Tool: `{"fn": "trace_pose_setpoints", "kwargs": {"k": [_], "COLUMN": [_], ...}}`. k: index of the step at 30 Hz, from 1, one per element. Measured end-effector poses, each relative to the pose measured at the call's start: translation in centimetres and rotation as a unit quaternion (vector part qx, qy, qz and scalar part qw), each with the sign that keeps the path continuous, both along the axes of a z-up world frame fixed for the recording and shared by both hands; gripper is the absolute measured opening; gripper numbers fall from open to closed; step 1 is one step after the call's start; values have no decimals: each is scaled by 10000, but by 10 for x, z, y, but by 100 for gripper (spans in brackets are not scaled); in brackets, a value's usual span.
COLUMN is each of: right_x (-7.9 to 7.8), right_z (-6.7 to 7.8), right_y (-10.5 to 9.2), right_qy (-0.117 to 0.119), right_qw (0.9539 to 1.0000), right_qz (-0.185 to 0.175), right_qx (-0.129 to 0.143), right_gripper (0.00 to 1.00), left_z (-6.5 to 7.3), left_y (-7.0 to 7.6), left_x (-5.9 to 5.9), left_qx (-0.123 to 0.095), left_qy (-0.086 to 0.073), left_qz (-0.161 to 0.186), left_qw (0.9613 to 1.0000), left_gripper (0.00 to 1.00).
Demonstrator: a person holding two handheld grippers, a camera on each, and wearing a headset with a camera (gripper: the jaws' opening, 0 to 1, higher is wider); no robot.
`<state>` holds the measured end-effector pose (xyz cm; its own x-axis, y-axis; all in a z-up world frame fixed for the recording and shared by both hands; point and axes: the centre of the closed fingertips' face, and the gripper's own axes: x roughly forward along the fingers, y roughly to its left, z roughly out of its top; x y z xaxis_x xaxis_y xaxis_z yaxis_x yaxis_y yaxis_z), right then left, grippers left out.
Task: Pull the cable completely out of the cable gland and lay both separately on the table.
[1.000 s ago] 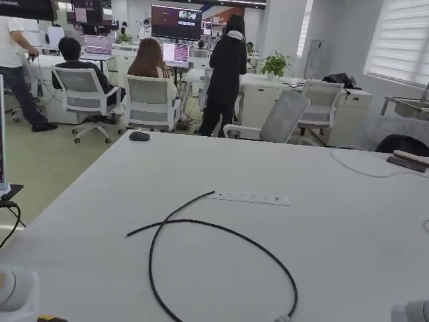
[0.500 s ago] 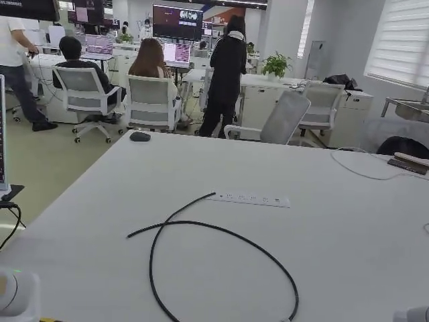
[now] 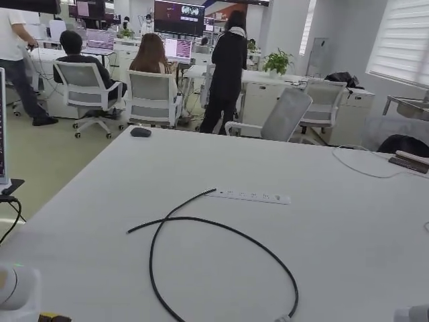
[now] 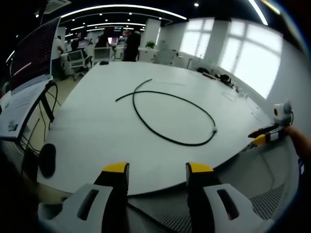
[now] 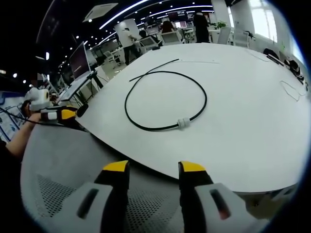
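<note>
The left gripper (image 4: 157,169) hovers short of the near edge of the white table (image 3: 335,235), its 2 jaws spread with nothing between them. Near the table's far edge sits a dark mouse (image 3: 140,132). The black cable (image 3: 149,261) lies on the table curled in 1 wide loop, its 2 ends crossing at the loop's far left. Beyond the loop lies a flat white power strip (image 3: 251,197). The small pale cable gland (image 5: 182,123) rests on the table at the loop's near right, with the cable running through it. The right gripper (image 5: 153,167) hangs off the near edge, jaws spread and holding nothing.
</note>
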<state>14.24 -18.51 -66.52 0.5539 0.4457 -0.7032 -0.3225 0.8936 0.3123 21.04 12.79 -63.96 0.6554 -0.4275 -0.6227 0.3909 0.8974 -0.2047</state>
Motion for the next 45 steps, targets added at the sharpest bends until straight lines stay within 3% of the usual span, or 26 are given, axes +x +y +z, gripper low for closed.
{"fn": "trace_pose_setpoints", "kwargs": {"k": [45], "right_x": [0], "right_z": [1], "right_y": [4], "right_qy": [-21], "right_qw": [9999], "right_qz": [59], "right_qx": [130], "right_gripper": [40], "left_z": [-1], "left_y": [-1], "left_x": [0], "left_qx": [-20], "left_qy": [1], "left_qz": [-77], "left_qw": [10000], "left_gripper": [44]}}
